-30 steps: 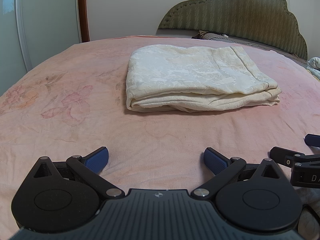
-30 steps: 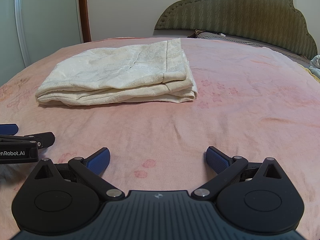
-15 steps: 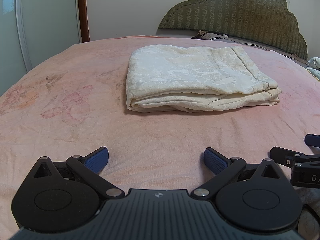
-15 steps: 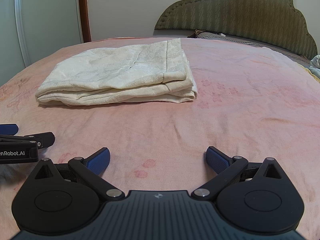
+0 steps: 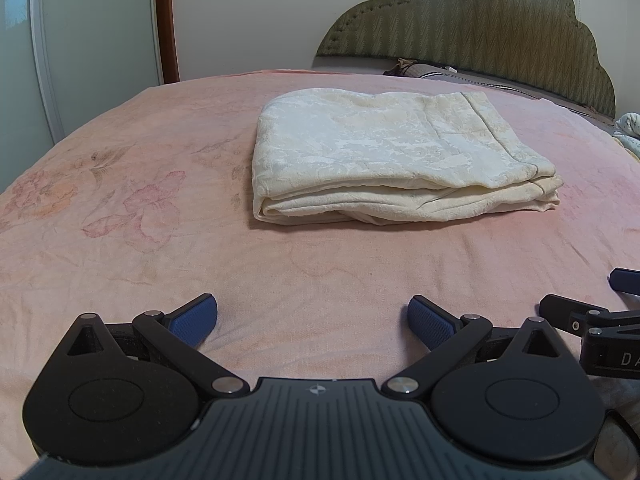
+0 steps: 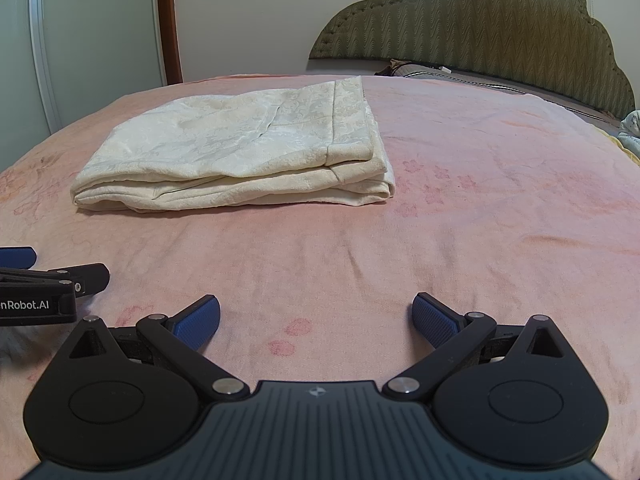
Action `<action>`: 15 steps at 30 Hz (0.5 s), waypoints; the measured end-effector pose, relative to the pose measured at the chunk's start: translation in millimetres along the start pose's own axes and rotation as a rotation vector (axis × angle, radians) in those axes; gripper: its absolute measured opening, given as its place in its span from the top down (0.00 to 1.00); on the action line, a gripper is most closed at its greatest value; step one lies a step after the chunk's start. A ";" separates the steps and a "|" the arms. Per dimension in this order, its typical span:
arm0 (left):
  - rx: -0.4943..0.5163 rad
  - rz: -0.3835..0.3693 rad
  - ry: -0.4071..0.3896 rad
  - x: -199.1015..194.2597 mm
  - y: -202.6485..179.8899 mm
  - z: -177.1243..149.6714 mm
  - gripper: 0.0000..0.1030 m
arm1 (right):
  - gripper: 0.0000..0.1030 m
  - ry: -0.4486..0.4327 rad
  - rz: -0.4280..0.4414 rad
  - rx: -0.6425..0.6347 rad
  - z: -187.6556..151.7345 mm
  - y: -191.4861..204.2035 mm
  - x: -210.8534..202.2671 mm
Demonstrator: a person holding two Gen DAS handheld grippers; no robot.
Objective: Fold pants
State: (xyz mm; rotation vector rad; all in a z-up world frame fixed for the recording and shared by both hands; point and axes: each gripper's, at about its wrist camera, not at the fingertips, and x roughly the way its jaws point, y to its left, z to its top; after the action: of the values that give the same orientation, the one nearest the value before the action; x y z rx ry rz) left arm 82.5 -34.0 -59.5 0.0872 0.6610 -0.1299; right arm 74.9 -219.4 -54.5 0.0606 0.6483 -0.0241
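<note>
Cream patterned pants (image 5: 384,156) lie folded in a flat rectangular stack on the pink bed; they also show in the right wrist view (image 6: 240,148). My left gripper (image 5: 312,316) is open and empty, resting low on the sheet well in front of the pants. My right gripper (image 6: 316,314) is open and empty, also low on the sheet in front of the pants. Each gripper shows at the other view's edge: the right one (image 5: 600,312) and the left one (image 6: 44,280).
The pink floral bedsheet (image 5: 140,208) covers the bed. A green padded headboard (image 5: 480,20) stands at the back right with a pillow (image 5: 420,70) below it. A white wardrobe door (image 5: 92,48) stands at the left. Some light cloth (image 5: 630,130) lies at the right edge.
</note>
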 end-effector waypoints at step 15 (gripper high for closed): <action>-0.011 -0.025 0.083 2.1 0.3 9.8 0.00 | 0.00 0.000 0.000 0.000 0.0 0.2 0.2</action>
State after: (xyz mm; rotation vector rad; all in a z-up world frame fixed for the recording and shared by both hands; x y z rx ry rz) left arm 90.1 -35.2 -53.1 0.0741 0.7458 -0.1469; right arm 75.1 -219.2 -54.6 0.0607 0.6483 -0.0243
